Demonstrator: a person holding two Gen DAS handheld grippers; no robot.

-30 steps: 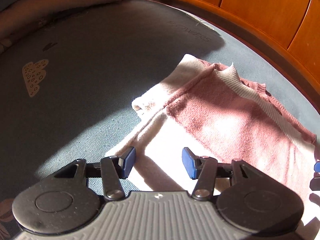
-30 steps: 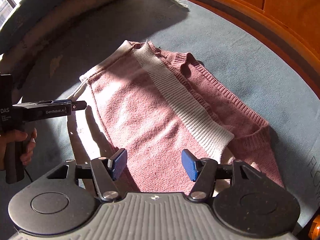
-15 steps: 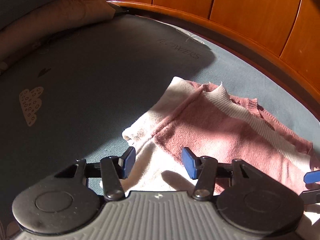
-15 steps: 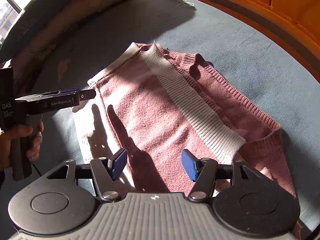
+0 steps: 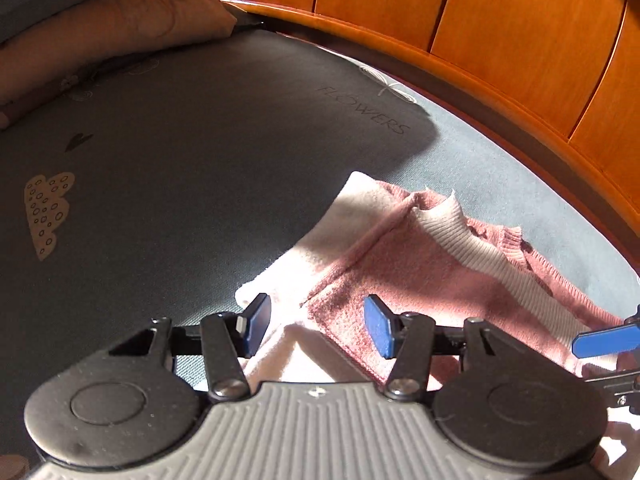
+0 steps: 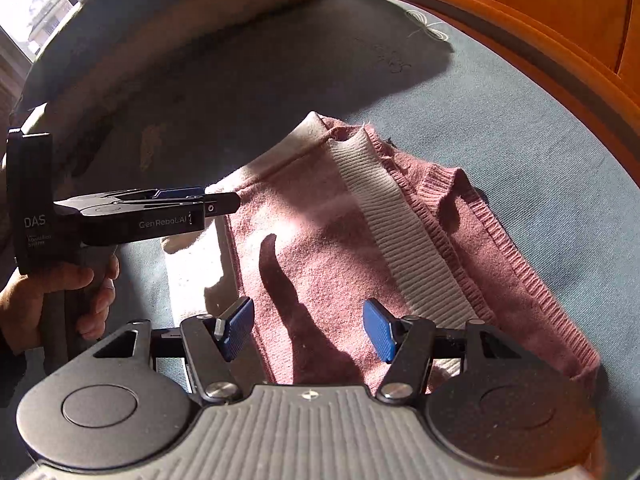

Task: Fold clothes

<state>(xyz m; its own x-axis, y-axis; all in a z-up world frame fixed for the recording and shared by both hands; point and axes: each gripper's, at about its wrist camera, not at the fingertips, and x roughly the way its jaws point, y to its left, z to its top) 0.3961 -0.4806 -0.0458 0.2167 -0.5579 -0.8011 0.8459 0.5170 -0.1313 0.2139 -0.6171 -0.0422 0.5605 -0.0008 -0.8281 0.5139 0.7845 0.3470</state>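
Observation:
A pink knit sweater with a cream ribbed band lies folded lengthwise on the grey-blue bed sheet. In the left wrist view the sweater lies ahead and to the right, its cream edge in sunlight. My left gripper hovers open over the sweater's near-left corner, nothing between its pads. The right gripper stands open above the pink cloth near its lower end, holding nothing. Seen from the right wrist, the left gripper is held by a hand at the sweater's left edge.
An orange wooden headboard curves along the bed's far side. Pillows are piled at the back left. A window shows at the upper left of the right wrist view. The sheet carries printed clouds and the word FLOWERS.
Both grippers have drawn back from the sweater, so it sits farther off in each view. The right gripper shifted sideways along the cloth. Both stayed open throughout.

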